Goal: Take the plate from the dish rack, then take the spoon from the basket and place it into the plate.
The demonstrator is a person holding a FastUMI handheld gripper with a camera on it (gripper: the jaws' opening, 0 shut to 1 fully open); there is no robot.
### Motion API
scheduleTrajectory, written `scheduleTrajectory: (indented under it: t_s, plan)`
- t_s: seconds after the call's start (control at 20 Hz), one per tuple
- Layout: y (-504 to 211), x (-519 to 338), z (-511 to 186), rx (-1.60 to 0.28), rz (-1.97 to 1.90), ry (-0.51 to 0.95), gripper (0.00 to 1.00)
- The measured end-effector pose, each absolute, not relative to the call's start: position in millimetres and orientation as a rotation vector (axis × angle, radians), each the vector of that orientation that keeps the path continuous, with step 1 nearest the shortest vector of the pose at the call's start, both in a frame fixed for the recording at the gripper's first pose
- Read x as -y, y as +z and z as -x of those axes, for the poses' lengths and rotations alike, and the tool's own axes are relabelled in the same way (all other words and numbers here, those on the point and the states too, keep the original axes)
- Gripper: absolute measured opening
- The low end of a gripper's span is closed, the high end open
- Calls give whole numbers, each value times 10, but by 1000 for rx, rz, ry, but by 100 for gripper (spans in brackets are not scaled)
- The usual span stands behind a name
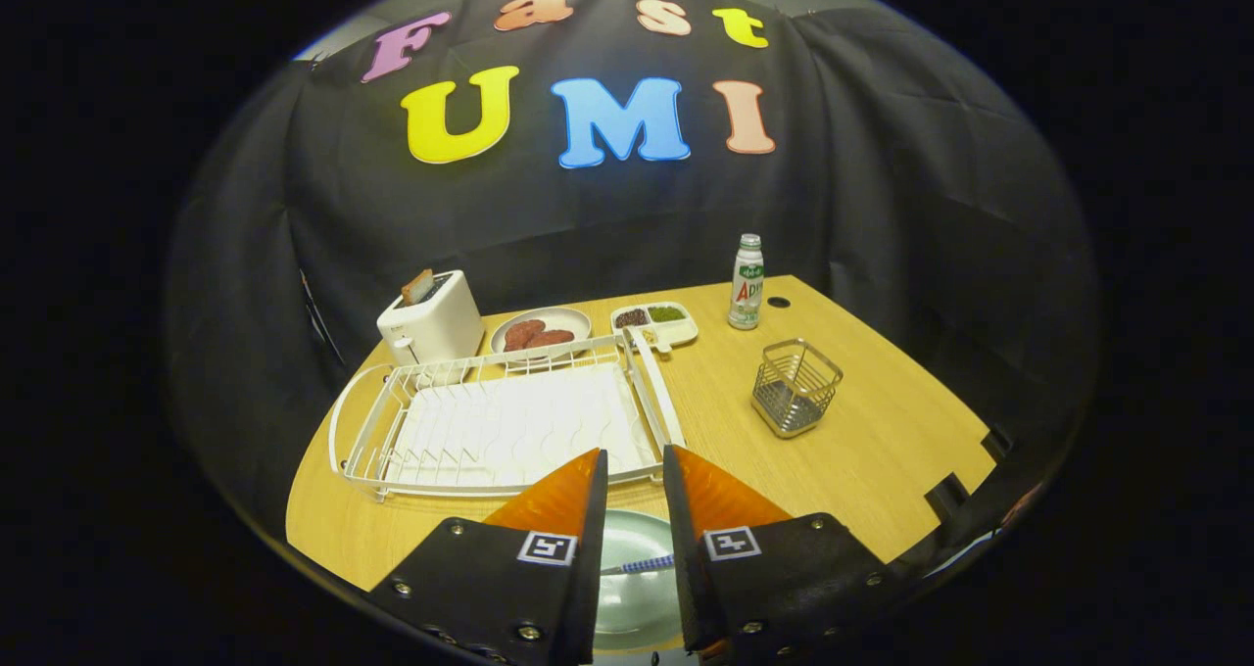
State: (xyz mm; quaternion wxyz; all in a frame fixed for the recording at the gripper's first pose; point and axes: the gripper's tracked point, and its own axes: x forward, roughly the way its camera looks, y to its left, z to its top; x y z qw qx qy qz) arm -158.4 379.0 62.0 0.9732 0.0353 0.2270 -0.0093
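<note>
A wooden tabletop [882,451] fills the frame's middle, with a white dish rack [509,421] left of centre and a wire basket [795,387] to its right. At the bottom, the hand-held gripper [635,475] hangs released, fingers parted, above a pale plate [637,588] holding the spoon [642,565].

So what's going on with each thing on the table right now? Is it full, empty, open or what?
Gripper: fingers apart, holding nothing.
Plate: flat on the table beneath the fingers, out of the rack.
Spoon: lying in the plate.
Dish rack: empty.
Wire basket: upright, looks empty.
Toaster: a slice sticking up from its slot.
Bottle: upright, cap on.
Round dish: holds brown food.
Divided tray: filled sections.
</note>
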Motion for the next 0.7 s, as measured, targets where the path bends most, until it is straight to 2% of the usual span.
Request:
scheduleTrajectory:
  t_s: [0.45,0.7]
  plan:
    - [2118,-3614,1208,-97,11,50,33]
    - [2571,-3443,1126,1,-1,37,33]
